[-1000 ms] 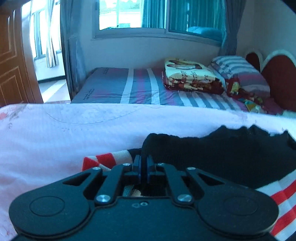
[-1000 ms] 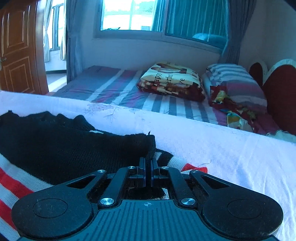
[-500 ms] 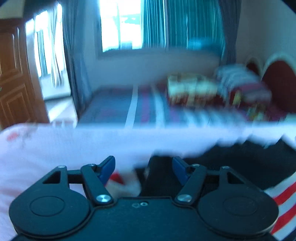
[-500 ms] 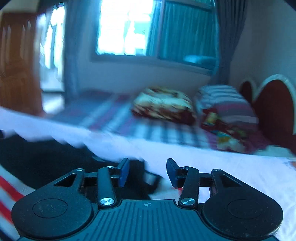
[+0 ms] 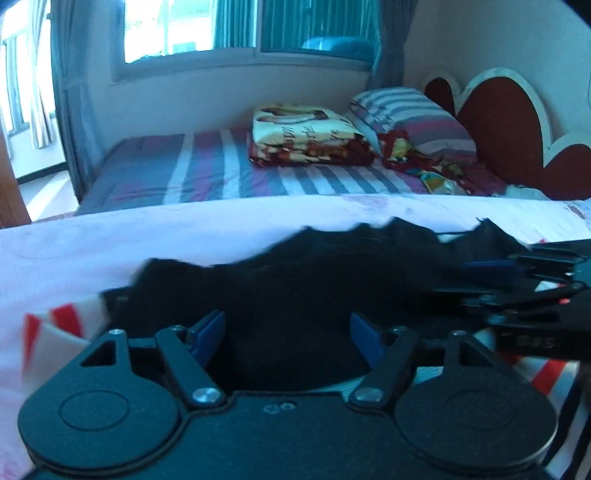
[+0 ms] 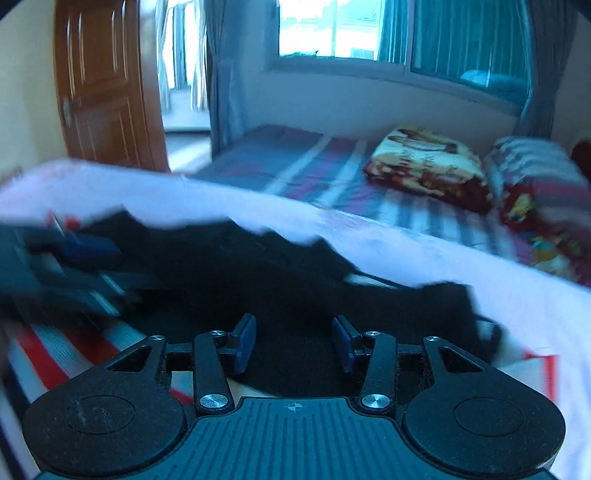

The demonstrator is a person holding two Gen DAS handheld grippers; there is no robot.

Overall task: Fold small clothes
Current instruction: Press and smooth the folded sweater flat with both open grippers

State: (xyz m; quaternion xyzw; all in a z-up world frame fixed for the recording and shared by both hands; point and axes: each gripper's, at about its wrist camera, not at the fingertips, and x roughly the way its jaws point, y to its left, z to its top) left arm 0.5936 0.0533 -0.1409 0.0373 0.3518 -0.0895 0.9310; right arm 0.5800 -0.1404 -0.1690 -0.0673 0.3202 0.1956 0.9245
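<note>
Beneath both grippers, left (image 5: 287, 336) and right (image 6: 293, 344), the black sweater (image 5: 314, 284) lies flat; jaws parted, gripping nothing.

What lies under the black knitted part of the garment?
Under the black knitted part, a red-and-white striped fabric layer pokes out at the edges, on the pale pink sheet. How far the stripes run beneath is covered.

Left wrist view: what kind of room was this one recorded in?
A bedroom, most likely in a home. A bed with a striped sheet fills the background, with a striped pillow against a red heart-shaped headboard, and a curtained window behind.
</note>
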